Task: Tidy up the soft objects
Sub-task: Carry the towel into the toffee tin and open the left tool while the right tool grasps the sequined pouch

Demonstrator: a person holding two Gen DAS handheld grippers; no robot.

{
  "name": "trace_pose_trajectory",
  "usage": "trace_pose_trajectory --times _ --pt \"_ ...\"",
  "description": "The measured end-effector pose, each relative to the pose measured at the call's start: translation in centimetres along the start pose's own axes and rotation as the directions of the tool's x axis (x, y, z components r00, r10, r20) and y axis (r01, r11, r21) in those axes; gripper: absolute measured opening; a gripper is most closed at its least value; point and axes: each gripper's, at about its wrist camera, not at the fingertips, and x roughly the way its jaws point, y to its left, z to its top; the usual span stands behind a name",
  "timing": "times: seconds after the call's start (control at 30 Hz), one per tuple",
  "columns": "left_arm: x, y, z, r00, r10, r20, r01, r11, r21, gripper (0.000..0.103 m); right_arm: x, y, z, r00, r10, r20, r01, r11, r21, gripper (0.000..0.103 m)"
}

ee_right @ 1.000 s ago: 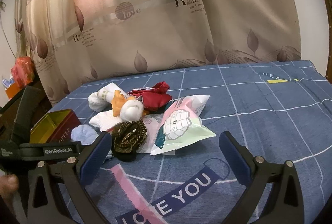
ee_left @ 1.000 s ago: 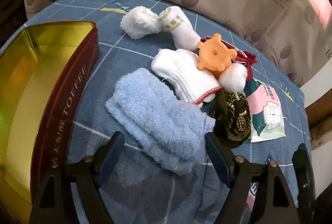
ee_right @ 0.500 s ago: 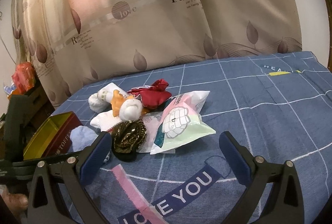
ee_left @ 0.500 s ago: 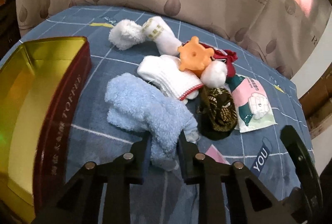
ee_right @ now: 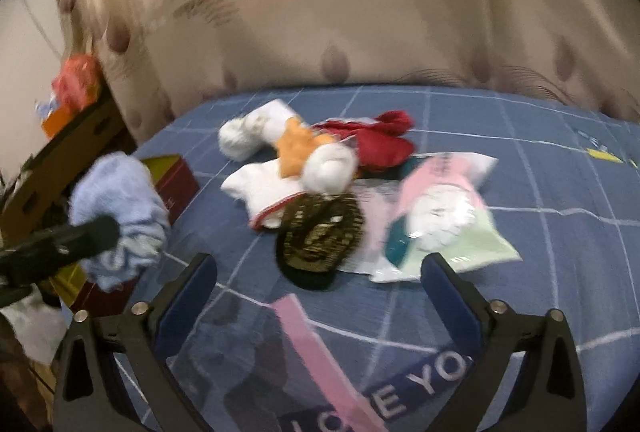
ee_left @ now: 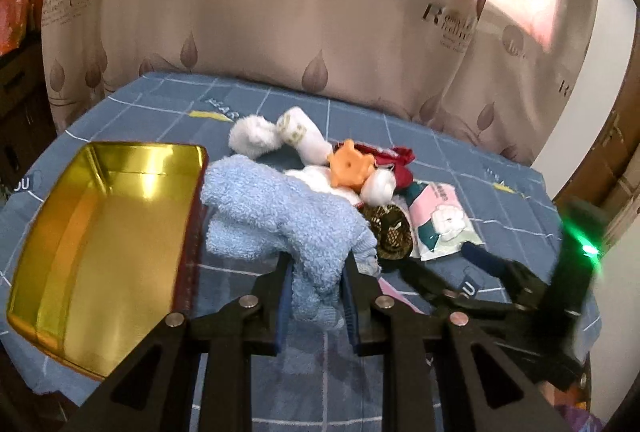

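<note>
- a gold box (ee_left: 100, 232) with red sides is seen at the far left on the blue checked bed cover (ee_left: 168, 100). it is open at the top, and only its gold floor can be seen inside.
- a fluffy light blue sock (ee_left: 280, 216) is pinched near one end by the left hand-held gripper (ee_left: 316, 296). its jaws are pressed together on it. the sock is held up off the bed cover, just beside the right wall of the box, and part of that wall is hidden by it.
- in the right wrist view the same sock (ee_right: 120, 200) is seen at the left, blurred, in front of the box.
- a pile of soft things is seen in the middle: a white fluffy sock (ee_left: 256, 136), a white sock with a red edge (ee_right: 260, 192), an orange toy (ee_left: 348, 168), a white ball (ee_left: 380, 188) touching the toy, and a red cloth (ee_right: 380, 140) behind them.
- a dark brown and gold pouch (ee_right: 320, 236) lies at the near edge of the pile.
- a soft pack of tissues (ee_right: 440, 216) lies just to the right of the pouch, touching it.
- the right hand-held gripper (ee_right: 316, 272) is spread wide, with its jaws just starting to close. nothing is gripped, and the pouch is seen just past the gap.
</note>
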Motion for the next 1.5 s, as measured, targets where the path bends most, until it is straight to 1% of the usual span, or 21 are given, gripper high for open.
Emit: trace_pose_trajectory --times 0.03,0.07,0.27,0.37,0.4,0.43,0.47,0.5,0.67,0.7,0.87,0.97,1.1,1.13,1.17,1.2,1.23,1.3,1.4,1.43,1.5 --pt "-0.4 0.2 0.1 1.000 -0.002 0.005 0.002 1.000 -0.003 0.022 0.4 0.2 0.2 1.000 -0.010 -0.010 0.010 1.000 -0.016 0.085" --pt "-0.8 0.3 0.1 1.000 -0.002 0.007 0.002 1.000 -0.002 0.022 1.0 0.6 0.6 0.999 -0.025 -0.028 0.024 0.999 -0.030 0.081" --pt "-2.2 1.6 0.4 1.000 0.005 0.025 -0.005 1.000 -0.007 0.022 3.4 1.0 1.9 0.992 -0.085 -0.091 0.083 0.996 -0.033 0.080" --pt "-2.3 2.4 0.5 1.000 0.009 0.025 -0.009 1.000 -0.015 0.022 5.0 0.6 2.2 0.983 -0.091 -0.157 0.091 0.996 -0.007 0.080" --pt "-2.3 2.6 0.5 1.000 0.011 0.024 -0.010 1.000 -0.019 0.022 5.5 0.6 2.3 0.981 -0.097 -0.170 0.098 0.995 -0.006 0.075" --pt "-2.2 2.9 0.5 1.000 0.013 0.022 -0.012 1.000 -0.021 0.022 5.8 0.7 2.2 0.979 -0.093 -0.179 0.093 0.996 -0.006 0.053" --pt "-2.2 3.3 0.5 1.000 0.016 0.017 -0.015 1.000 -0.027 0.022 6.0 0.7 2.1 0.977 -0.081 -0.197 0.082 0.997 -0.003 0.035" --pt "-2.3 3.6 0.5 1.000 0.017 0.014 -0.017 0.999 -0.030 0.022 6.2 0.7 1.9 0.974 -0.072 -0.214 0.075 0.997 0.004 0.020" --pt "-2.9 5.8 1.2 0.998 0.055 0.015 -0.055 0.998 -0.031 0.022 3.5 0.7 1.6 0.988 -0.015 -0.154 0.022 0.999 0.041 0.011" --pt "-2.9 6.5 1.5 0.998 0.062 0.005 -0.062 0.998 -0.032 0.022 2.8 0.6 1.4 0.989 0.005 -0.146 0.003 0.998 0.057 0.008" --pt "-2.0 9.9 2.7 0.992 0.121 -0.029 -0.121 0.993 -0.001 0.023 0.0 0.3 0.3 0.991 0.074 -0.113 -0.061 0.991 0.115 0.008" --pt "-0.8 12.0 3.5 0.989 0.138 -0.056 -0.139 0.990 -0.010 0.023 -0.5 0.1 0.1 0.990 0.080 -0.114 -0.066 0.991 0.120 0.008" --pt "0.0 13.6 3.8 0.988 0.138 -0.064 -0.139 0.990 -0.010 0.023 -0.2 -0.1 0.3 0.990 0.090 -0.108 -0.075 0.988 0.134 0.018" --pt "0.1 13.6 3.8 0.988 0.141 -0.060 -0.142 0.990 -0.005 0.023 -0.1 0.1 0.4 0.991 0.076 -0.114 -0.062 0.991 0.123 0.035" --pt "0.2 13.6 3.9 0.989 0.140 -0.056 -0.140 0.990 0.004 0.024 0.2 0.5 0.6 0.991 0.063 -0.117 -0.051 0.993 0.106 0.047" --pt "0.4 13.5 3.9 0.988 0.145 -0.054 -0.145 0.989 0.015 0.024 0.6 1.1 0.9 0.992 0.060 -0.115 -0.050 0.995 0.089 0.073" --pt "0.6 13.5 3.9 0.987 0.152 -0.056 -0.152 0.988 0.020 0.024 0.9 1.6 1.0 0.992 0.054 -0.113 -0.046 0.996 0.071 0.082" --pt "1.1 13.7 3.8 0.987 0.147 -0.064 -0.147 0.989 0.012 0.025 1.6 2.7 1.2 0.993 0.040 -0.115 -0.036 0.999 0.035 0.081" --pt "1.9 14.6 3.8 0.985 0.150 -0.084 -0.151 0.989 -0.007 0.025 3.7 3.7 1.4 0.987 0.034 -0.155 -0.033 0.999 0.011 0.081" --pt "2.1 14.9 3.8 0.984 0.153 -0.088 -0.154 0.988 -0.005 0.025 4.6 3.9 1.3 0.983 0.049 -0.177 -0.047 0.999 0.015 0.079" --pt "2.6 15.5 4.1 0.982 0.163 -0.092 -0.164 0.986 -0.001 0.025 5.5 4.4 1.2 0.980 0.034 -0.195 -0.037 0.999 -0.008 0.076"
